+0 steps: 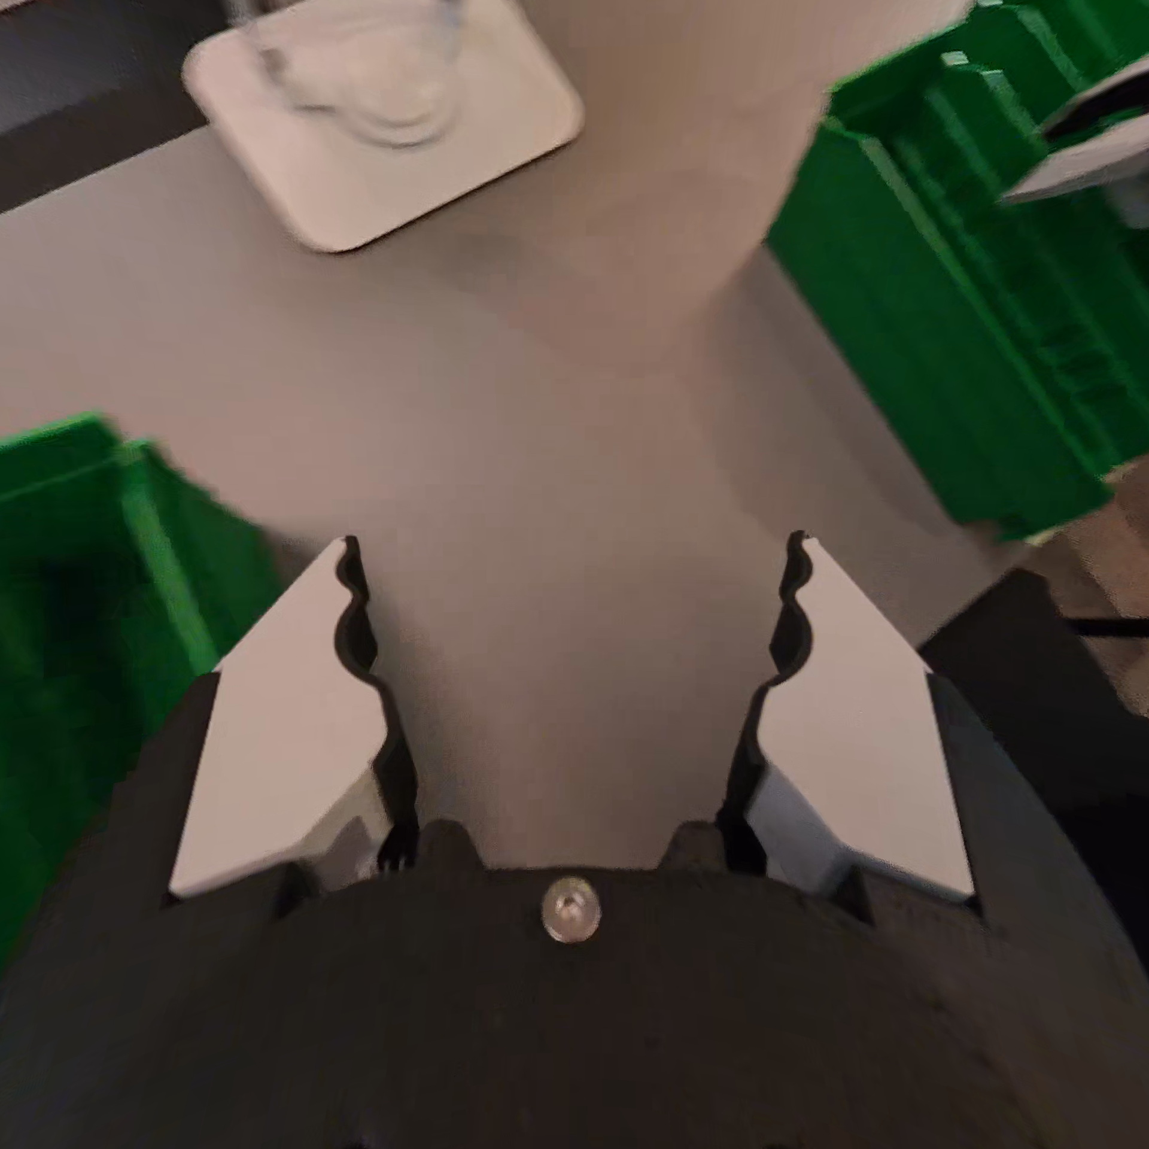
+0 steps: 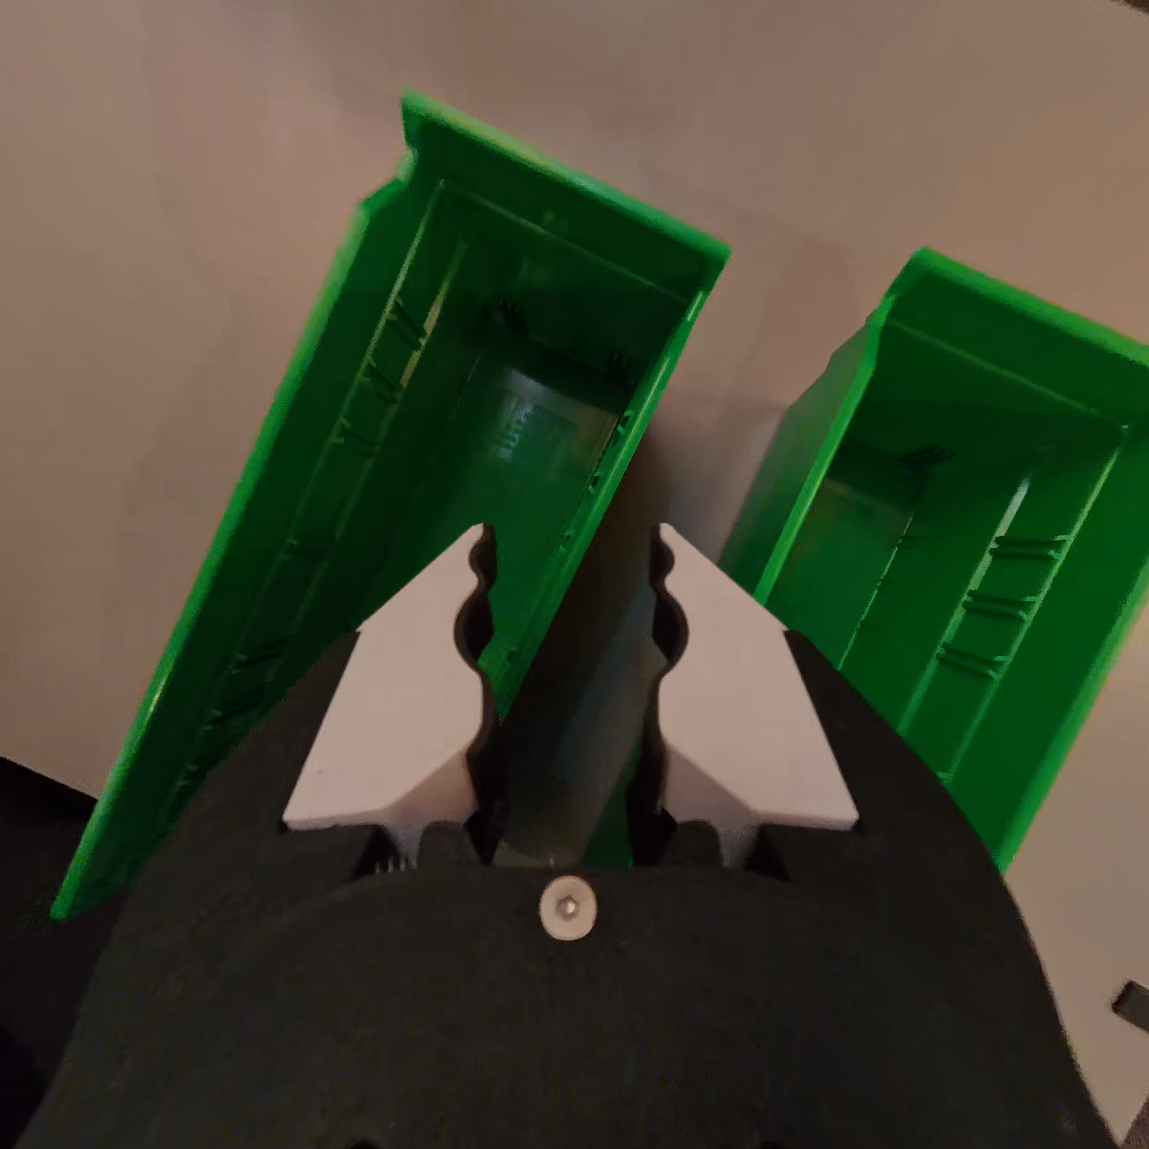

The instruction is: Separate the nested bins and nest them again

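Note:
Two green plastic bins stand apart on a grey table [image 1: 497, 404]. In the right wrist view my right gripper [image 2: 572, 535] straddles the right side wall of the long green bin [image 2: 385, 466]. One finger is inside it, the other outside, and the jaws are closed on the wall. The second green bin [image 2: 970, 559] stands open just to its right. In the left wrist view my left gripper [image 1: 578, 541] is open and empty over bare table. One green bin [image 1: 93, 590] is at its left. The other bin [image 1: 945, 323] is at the upper right, with the right gripper's white finger [image 1: 1082, 130] at it.
A white rounded mat [image 1: 404, 155] with a clear glass object on it lies at the far side of the table. The table's edge and a dark object [image 1: 1032, 696] are at the lower right in the left wrist view.

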Motion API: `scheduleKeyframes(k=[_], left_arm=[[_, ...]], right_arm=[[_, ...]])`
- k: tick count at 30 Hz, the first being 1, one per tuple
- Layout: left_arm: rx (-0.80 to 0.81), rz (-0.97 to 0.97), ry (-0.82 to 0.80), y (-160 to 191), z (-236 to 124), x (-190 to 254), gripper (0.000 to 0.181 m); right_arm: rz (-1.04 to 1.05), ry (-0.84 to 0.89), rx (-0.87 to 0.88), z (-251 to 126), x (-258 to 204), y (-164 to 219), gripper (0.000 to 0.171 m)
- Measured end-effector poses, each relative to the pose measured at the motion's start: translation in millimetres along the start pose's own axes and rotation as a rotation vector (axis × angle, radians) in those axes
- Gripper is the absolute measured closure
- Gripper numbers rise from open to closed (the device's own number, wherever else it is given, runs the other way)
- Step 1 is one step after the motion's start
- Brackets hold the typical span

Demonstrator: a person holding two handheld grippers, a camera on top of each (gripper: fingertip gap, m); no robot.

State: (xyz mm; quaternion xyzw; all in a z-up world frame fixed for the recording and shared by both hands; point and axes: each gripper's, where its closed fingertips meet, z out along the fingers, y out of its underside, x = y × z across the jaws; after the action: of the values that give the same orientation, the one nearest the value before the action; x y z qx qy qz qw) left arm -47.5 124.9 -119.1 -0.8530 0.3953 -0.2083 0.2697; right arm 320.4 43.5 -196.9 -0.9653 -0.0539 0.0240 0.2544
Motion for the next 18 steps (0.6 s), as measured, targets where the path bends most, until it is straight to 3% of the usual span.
scheduleKeyframes(k=[1,5,8,12,18], left_arm=[[-0.008,-0.022,-0.048,5.5,-9.8,-20.6,0.049],[-0.071,-0.105,-0.233,37.6,-43.7,-93.8,0.04],[-0.178,-0.207,-0.262,77.2,-47.7,-126.1,0.031],[-0.287,-0.277,-0.235,116.4,-36.2,-144.0,0.037],[-0.304,-0.29,-0.265,124.6,-35.2,-157.3,0.064]], right_arm=[[-0.004,0.004,0.023,-5.0,-0.8,-3.5,0.119],[-0.044,0.022,0.101,-25.0,-10.0,-13.5,0.118],[-0.076,0.013,0.164,-37.1,-22.3,-18.7,0.122],[-0.12,-0.005,0.182,-36.2,-33.5,-15.7,0.128],[-0.128,-0.049,0.151,-22.4,-43.1,-6.5,0.13]])
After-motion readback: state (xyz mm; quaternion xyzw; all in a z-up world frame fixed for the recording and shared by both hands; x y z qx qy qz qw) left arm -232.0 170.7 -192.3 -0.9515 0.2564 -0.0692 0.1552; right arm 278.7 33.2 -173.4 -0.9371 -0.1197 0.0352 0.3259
